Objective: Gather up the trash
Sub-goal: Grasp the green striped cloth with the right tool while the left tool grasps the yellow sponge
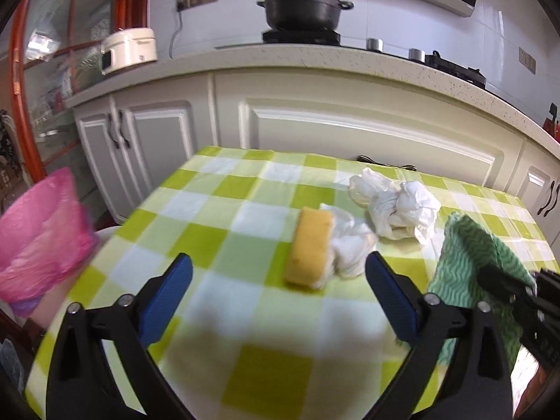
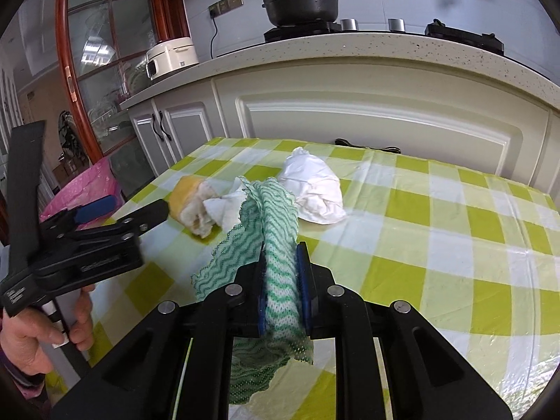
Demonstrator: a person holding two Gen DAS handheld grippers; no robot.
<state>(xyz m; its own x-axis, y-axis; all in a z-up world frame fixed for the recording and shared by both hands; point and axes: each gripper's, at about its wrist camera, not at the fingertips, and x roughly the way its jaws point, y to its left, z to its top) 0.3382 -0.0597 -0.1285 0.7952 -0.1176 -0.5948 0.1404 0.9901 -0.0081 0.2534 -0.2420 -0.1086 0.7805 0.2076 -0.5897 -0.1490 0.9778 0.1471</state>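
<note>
Crumpled tissues [image 1: 395,206] and yellow sponge [image 1: 309,246] on checked tablecloth [image 1: 217,210].
Left gripper [image 1: 280,288] spread wide, empty; right gripper [image 2: 282,273] clamped on green cloth [image 2: 276,231].

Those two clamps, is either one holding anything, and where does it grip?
The right gripper is shut on the green cloth, pinching a bunched-up part with the rest hanging loose. The left gripper is open and holds nothing.

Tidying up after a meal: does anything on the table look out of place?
Yes: a half-eaten bun lies bare on the tablecloth against crumpled tissues, not on a plate.
</note>
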